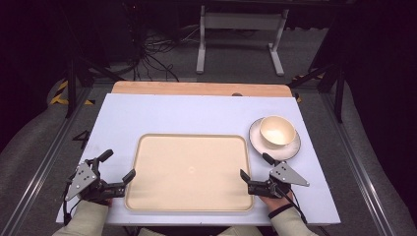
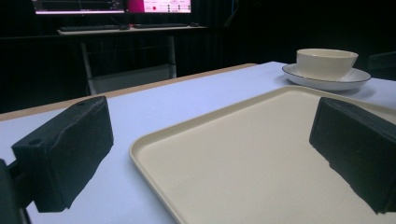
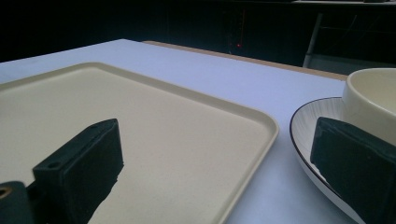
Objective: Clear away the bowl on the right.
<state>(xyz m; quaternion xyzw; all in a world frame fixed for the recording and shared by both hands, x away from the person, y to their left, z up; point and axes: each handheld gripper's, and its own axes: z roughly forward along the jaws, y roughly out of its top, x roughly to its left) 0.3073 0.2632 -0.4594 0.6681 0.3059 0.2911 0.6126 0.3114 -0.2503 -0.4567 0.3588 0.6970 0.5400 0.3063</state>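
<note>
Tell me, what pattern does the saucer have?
Fine dark radial stripes and a dark rim on the saucer, clearest in the right gripper view.

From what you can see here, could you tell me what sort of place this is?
Probably a lab or recording workspace, not a kitchen: the table sits within a metal frame, cables trail over the floor behind, and lit monitors stand on a desk in the dark.

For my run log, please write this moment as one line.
left tool: open, at tray's left edge | right tool: open, between tray and plate | tray: nothing on it | bowl: on plate, untouched
</note>
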